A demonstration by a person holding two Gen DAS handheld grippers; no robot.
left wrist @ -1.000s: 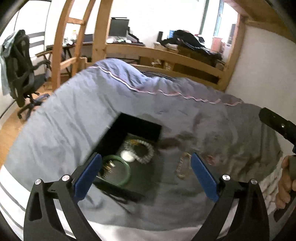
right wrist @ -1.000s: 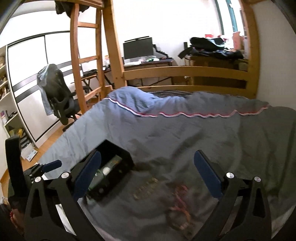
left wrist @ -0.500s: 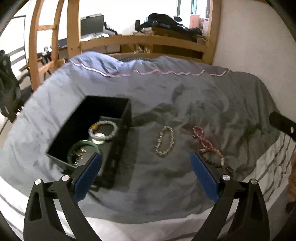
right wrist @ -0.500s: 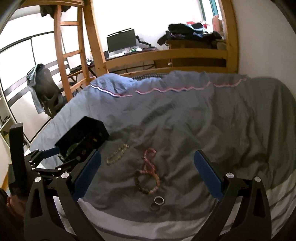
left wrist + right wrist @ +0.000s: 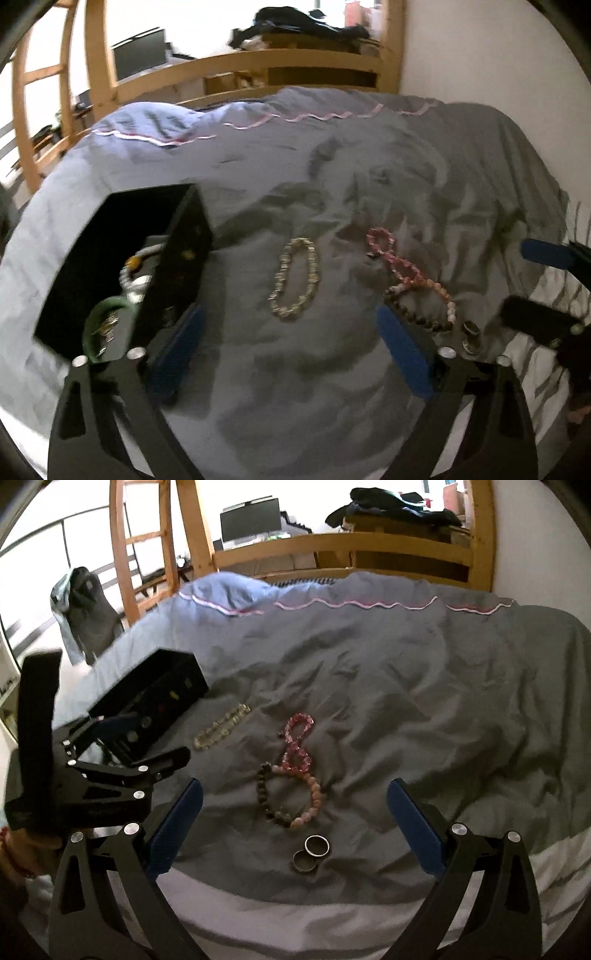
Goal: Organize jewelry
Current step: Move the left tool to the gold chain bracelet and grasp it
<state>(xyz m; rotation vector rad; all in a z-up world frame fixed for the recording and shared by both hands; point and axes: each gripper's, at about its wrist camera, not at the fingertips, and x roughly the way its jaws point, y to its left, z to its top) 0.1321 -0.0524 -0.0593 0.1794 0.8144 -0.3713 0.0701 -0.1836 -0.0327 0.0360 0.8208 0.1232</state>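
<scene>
A black jewelry box [image 5: 110, 258] [image 5: 155, 698] lies open on the grey bed, holding a green bangle [image 5: 99, 325] and a white bead bracelet [image 5: 138, 266]. On the cover lie a pale crystal bracelet [image 5: 295, 282] [image 5: 221, 727], a pink bead bracelet [image 5: 391, 258] [image 5: 297, 746], a brown-and-pink bead bracelet [image 5: 424, 306] [image 5: 291, 801] and two rings [image 5: 312, 853] [image 5: 471, 336]. My left gripper [image 5: 291, 354] is open, empty, above the cover near the crystal bracelet. My right gripper [image 5: 295, 827] is open, empty, over the bead bracelet and rings.
A wooden bed rail [image 5: 343, 546] and ladder [image 5: 125, 546] stand at the far side. A wall [image 5: 498, 55] runs along the right. An office chair [image 5: 85, 613] stands off the bed to the left. The striped sheet edge [image 5: 332, 923] is nearest me.
Both grippers have swung to the right and come down closer to the bed. The bracelets and rings have come into full view. Both stay open and empty.
</scene>
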